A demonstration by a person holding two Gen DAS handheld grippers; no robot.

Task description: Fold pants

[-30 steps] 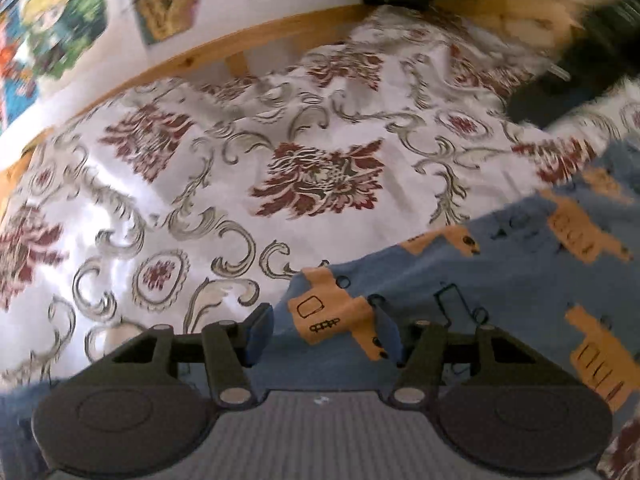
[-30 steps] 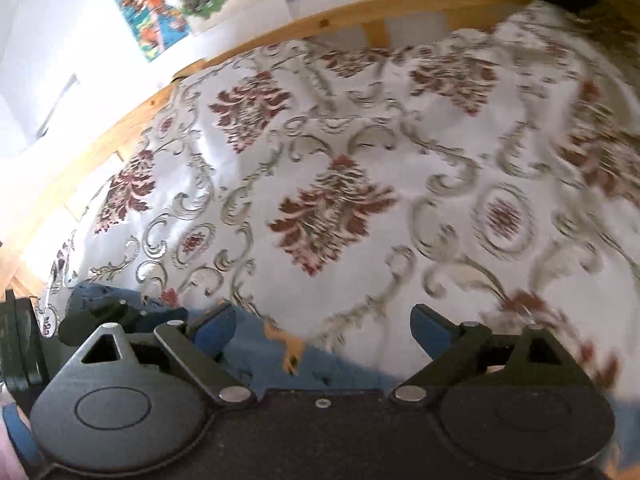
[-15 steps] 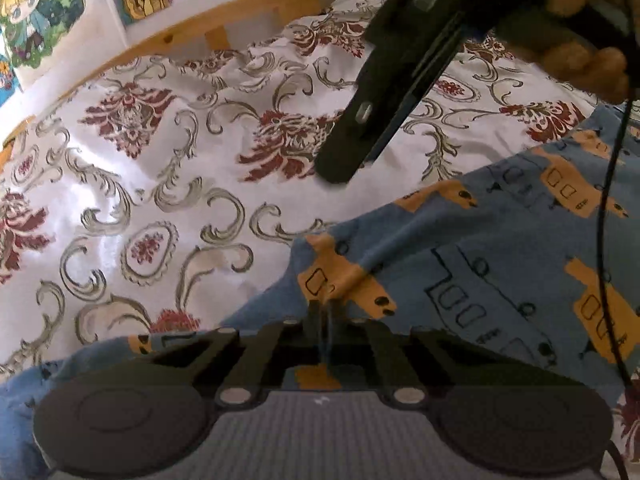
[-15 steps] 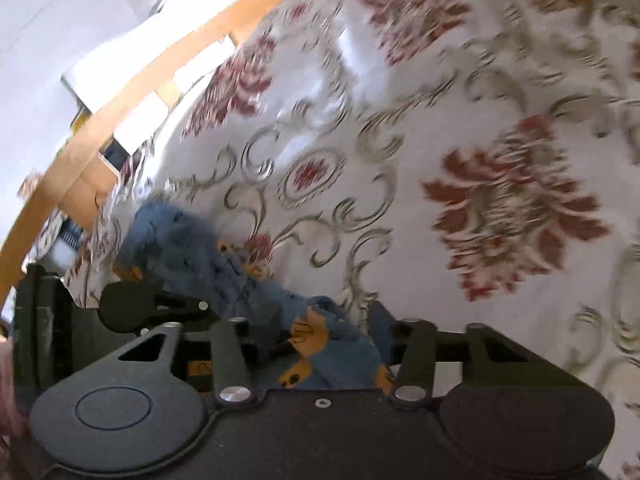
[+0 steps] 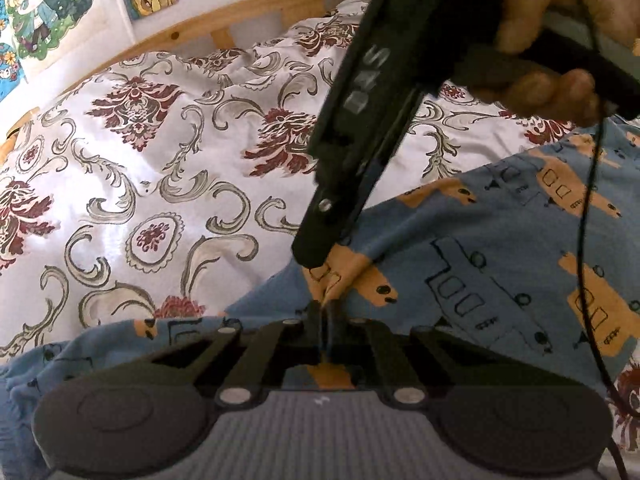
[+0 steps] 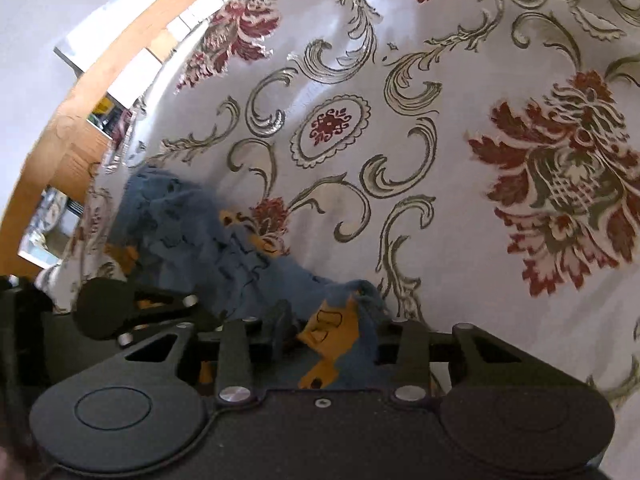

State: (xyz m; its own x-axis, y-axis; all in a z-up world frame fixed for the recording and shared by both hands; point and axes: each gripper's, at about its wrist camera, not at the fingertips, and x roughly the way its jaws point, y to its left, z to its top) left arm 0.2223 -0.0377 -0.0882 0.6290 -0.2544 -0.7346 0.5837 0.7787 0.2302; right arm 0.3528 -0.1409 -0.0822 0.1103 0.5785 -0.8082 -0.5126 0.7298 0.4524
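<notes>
On a bed with a floral bedspread (image 5: 160,168), blue patterned pants (image 5: 480,264) lie spread. The left hand-held gripper (image 5: 325,320) is pinched closed on a ridge of the fabric; just beyond it, the right hand-held gripper (image 6: 324,328) clamps a bunched edge. The cloth looks light, soft and limp, best taken at hems or waistband corners.

- Lighting: soft daylight; glare sheens the bedspread (image 5: 132,184) at left and far centre in the right wrist view.
- Distortion: fisheye bends the wooden bed frame (image 6: 120,64).
- Blur: the hand (image 5: 560,40) at far right and the pants (image 6: 180,224) are soft.
- Corners are dark.
</notes>
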